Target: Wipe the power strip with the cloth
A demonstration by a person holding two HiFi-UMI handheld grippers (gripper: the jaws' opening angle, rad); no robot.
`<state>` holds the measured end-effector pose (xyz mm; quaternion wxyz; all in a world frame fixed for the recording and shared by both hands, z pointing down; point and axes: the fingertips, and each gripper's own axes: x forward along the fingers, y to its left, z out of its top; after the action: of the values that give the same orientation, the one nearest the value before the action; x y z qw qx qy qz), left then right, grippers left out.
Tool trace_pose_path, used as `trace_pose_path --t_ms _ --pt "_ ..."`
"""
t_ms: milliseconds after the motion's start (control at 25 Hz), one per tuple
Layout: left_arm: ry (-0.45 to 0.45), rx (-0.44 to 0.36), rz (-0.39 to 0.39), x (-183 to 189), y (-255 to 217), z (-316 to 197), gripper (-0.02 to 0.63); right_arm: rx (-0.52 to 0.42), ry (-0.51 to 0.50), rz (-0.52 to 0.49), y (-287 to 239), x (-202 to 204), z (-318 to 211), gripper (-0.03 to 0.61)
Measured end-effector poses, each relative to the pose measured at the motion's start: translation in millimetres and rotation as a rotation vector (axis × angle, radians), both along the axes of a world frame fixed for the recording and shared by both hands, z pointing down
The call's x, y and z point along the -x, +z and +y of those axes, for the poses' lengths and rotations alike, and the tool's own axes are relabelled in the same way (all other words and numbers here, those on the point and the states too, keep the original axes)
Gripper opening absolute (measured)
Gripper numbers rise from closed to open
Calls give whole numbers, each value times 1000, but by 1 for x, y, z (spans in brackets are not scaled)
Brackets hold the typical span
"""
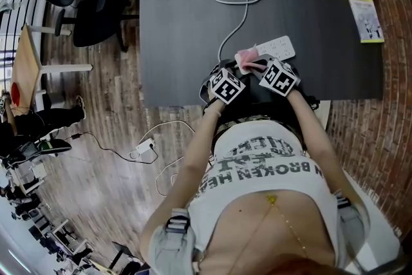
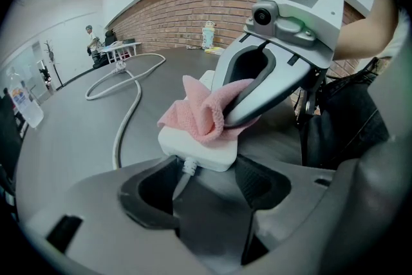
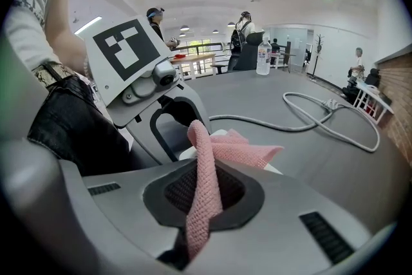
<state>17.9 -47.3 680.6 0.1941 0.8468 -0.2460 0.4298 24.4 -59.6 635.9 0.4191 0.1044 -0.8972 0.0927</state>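
The left gripper (image 2: pixel 206 185) holds its jaws wide apart. The cord end of the white power strip (image 2: pixel 196 150) sits right at their mouth. Its cord (image 2: pixel 126 118) loops away across the dark table (image 1: pixel 187 22), and the strip lies near the table's front edge. A pink cloth (image 2: pixel 196 109) is bunched on top of it, pinched tight between the closed jaws of the right gripper (image 3: pixel 205 199).
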Motion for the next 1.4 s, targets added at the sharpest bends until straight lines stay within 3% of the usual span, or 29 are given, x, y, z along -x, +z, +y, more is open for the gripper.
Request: trace_pose_path --t_ms 1400 --pt "3 -1 3 0 1 -2 268 -8 129 78 6 -73 -36 17"
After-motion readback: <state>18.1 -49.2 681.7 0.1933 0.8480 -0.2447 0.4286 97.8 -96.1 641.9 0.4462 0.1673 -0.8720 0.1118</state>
